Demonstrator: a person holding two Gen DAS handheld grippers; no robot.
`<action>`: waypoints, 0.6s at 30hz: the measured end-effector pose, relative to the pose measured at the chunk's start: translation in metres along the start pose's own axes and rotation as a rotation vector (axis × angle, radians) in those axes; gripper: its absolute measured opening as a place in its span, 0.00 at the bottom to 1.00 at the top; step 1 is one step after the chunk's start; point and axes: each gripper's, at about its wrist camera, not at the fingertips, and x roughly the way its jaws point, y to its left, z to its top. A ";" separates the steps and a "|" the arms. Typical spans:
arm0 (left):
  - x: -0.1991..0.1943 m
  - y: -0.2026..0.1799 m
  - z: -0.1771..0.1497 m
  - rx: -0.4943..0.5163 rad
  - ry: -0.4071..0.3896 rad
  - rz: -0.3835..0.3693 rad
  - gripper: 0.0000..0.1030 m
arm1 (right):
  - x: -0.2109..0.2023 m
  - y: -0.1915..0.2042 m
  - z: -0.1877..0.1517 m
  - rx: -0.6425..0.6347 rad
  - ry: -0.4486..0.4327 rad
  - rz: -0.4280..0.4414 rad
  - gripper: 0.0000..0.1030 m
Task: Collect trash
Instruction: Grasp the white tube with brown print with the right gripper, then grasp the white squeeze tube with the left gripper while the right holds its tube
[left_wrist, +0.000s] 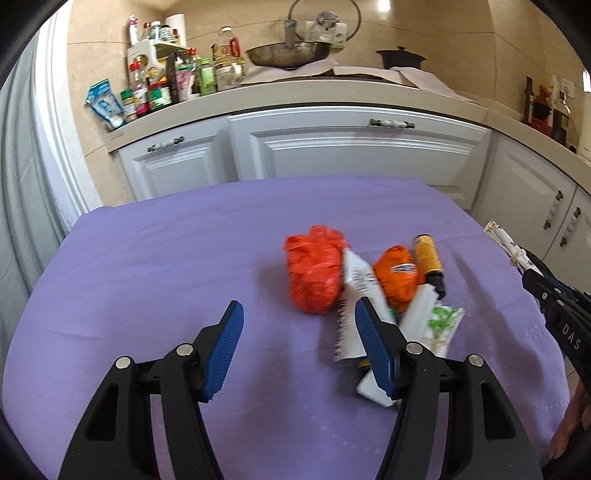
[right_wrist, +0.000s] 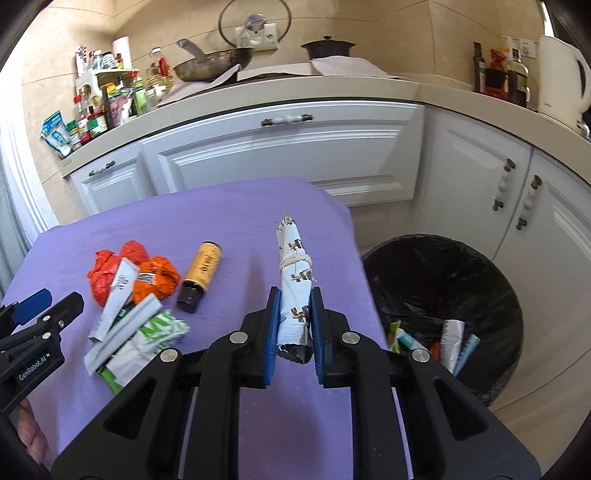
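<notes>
My right gripper (right_wrist: 293, 299) is shut on a rolled white wrapper tied with string (right_wrist: 293, 266), held above the right edge of the purple table (right_wrist: 221, 221). It also shows at the right of the left wrist view (left_wrist: 506, 243). My left gripper (left_wrist: 299, 314) is open and empty, just above the table, left of the trash pile. The pile holds a red crumpled bag (left_wrist: 314, 273), an orange bag (left_wrist: 397, 277), a white tube (left_wrist: 360, 284), a yellow bottle (left_wrist: 428, 258) and a green-white pack (left_wrist: 443, 325).
A black-lined trash bin (right_wrist: 443, 295) with several wrappers inside stands on the floor right of the table. White kitchen cabinets (right_wrist: 280, 158) and a cluttered counter run behind. A white kettle (right_wrist: 561, 77) stands at the far right.
</notes>
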 end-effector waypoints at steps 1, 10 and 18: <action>0.001 -0.003 0.001 0.003 0.001 -0.002 0.60 | 0.000 -0.003 0.000 0.001 -0.003 -0.006 0.15; 0.015 -0.021 0.001 0.033 0.036 -0.008 0.63 | -0.001 -0.024 -0.003 0.025 0.002 -0.003 0.15; 0.027 -0.017 -0.004 0.007 0.086 -0.047 0.55 | 0.000 -0.025 -0.002 0.026 0.006 0.012 0.15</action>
